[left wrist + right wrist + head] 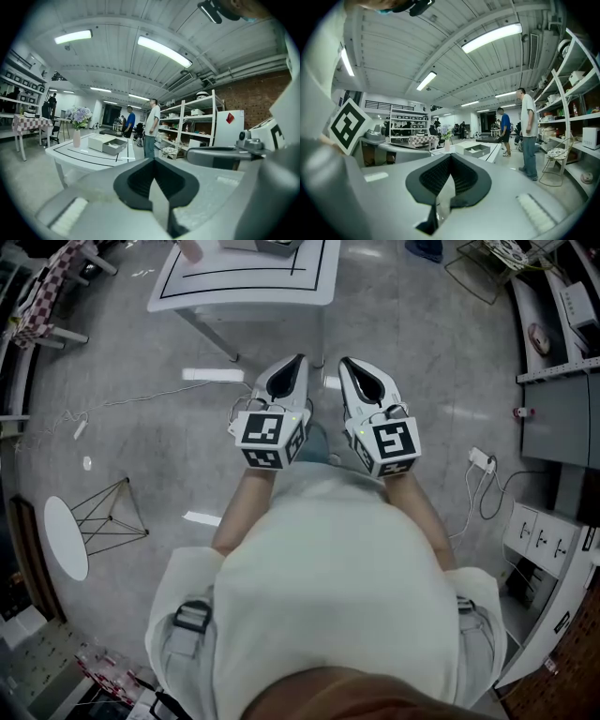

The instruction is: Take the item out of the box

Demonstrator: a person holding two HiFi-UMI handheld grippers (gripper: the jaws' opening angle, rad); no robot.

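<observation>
The box lies open on a white table some way ahead: a white lid beside a grey tray. In the head view only the box's edge shows, at the top of the table. What is inside it cannot be made out. My left gripper and right gripper are held side by side in front of my chest, short of the table. Both are shut with nothing between the jaws. The right gripper view shows the box far off.
A vase of flowers stands on the table beside the box. Two people stand by metal shelving behind the table. A wire-legged round stool lies at my left and a power strip at my right.
</observation>
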